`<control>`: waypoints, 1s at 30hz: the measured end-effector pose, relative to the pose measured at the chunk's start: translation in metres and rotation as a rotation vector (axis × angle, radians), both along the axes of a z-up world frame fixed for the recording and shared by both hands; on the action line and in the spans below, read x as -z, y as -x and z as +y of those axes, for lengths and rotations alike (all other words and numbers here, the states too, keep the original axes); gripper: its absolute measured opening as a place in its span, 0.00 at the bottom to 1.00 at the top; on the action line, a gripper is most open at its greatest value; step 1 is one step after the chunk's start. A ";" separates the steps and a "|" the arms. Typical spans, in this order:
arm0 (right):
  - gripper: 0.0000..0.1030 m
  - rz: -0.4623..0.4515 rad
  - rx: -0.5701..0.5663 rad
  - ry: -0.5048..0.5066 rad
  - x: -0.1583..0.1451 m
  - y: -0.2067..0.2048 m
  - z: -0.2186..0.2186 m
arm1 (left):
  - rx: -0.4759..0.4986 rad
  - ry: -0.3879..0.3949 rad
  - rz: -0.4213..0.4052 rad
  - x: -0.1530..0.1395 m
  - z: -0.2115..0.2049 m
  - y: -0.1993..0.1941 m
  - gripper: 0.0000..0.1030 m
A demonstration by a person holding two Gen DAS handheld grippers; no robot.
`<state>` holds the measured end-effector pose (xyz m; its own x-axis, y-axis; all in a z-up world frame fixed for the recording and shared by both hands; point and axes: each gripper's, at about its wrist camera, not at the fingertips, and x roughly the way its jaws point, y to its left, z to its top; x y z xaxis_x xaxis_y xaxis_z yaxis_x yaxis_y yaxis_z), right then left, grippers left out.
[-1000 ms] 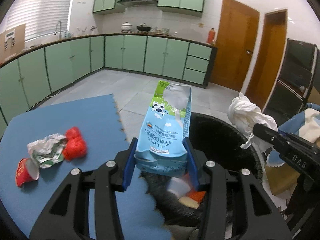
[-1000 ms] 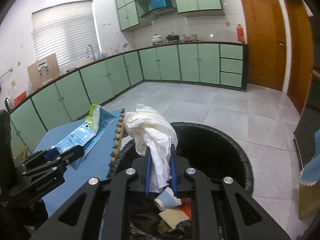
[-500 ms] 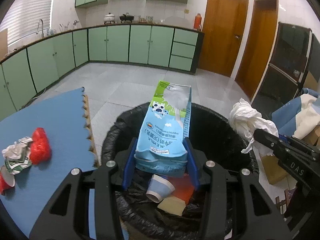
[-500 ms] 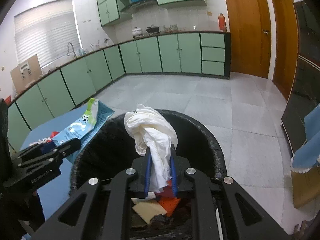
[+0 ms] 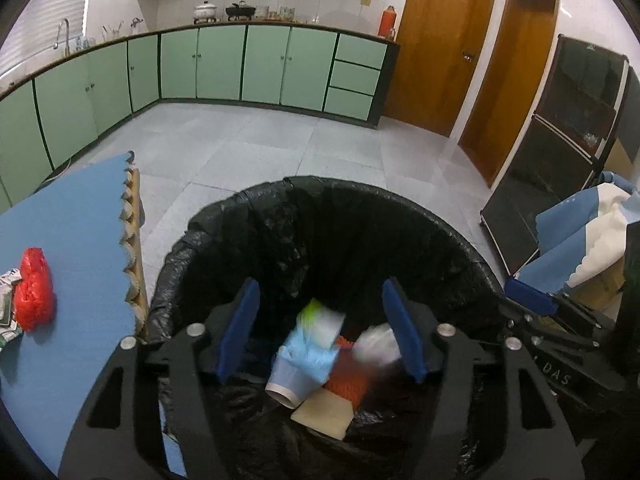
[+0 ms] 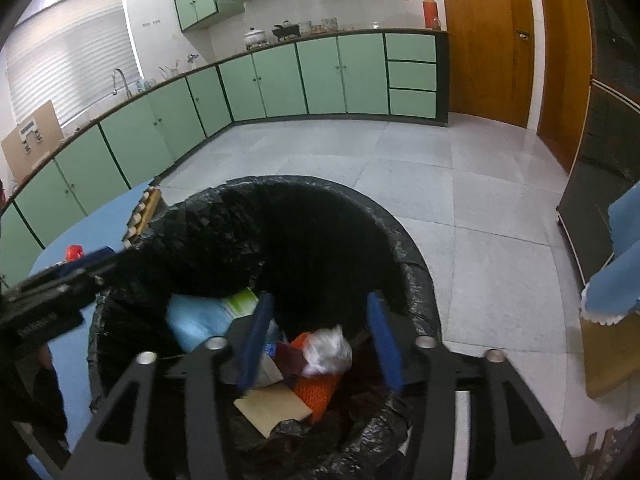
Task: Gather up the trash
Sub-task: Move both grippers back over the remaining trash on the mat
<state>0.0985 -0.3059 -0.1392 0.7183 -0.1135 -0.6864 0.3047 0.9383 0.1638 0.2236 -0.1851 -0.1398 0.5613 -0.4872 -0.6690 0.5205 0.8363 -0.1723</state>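
Note:
A bin lined with a black bag [image 5: 248,216] [image 6: 416,280] stands below both grippers. My left gripper [image 5: 320,320] is open and empty over it. My right gripper [image 6: 318,332] is open and empty over it too. The blue milk carton [image 5: 316,340] [image 6: 200,316] lies blurred inside the bin. The white crumpled tissue [image 6: 328,350] [image 5: 378,346] lies inside on an orange thing [image 6: 316,390]. A paper cup [image 5: 290,380] and a cardboard piece [image 5: 324,414] lie in the bin too. On the blue mat [image 5: 72,240] lie a red wrapper [image 5: 34,288] and crumpled paper [image 5: 8,300].
Green cabinets [image 5: 240,64] line the far wall, wooden doors [image 5: 440,48] at the right. A dark cabinet [image 5: 560,140] and blue and white cloth [image 5: 580,240] are at the right. Grey tiled floor [image 6: 400,168] lies beyond the bin.
Both grippers opened. The milk carton dropped from the left and the tissue from the right into the bin.

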 end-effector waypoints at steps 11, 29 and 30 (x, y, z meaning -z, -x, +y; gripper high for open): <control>0.94 -0.076 0.005 0.014 -0.028 0.015 0.027 | -0.131 0.016 -0.112 -0.031 0.070 0.010 0.85; 0.94 -0.182 -0.348 0.007 -0.049 -0.056 0.215 | -0.578 -0.164 -0.221 -0.037 0.299 0.026 0.86; 0.94 -0.180 -0.370 0.013 -0.047 -0.061 0.226 | -0.599 -0.171 -0.203 -0.033 0.313 0.023 0.86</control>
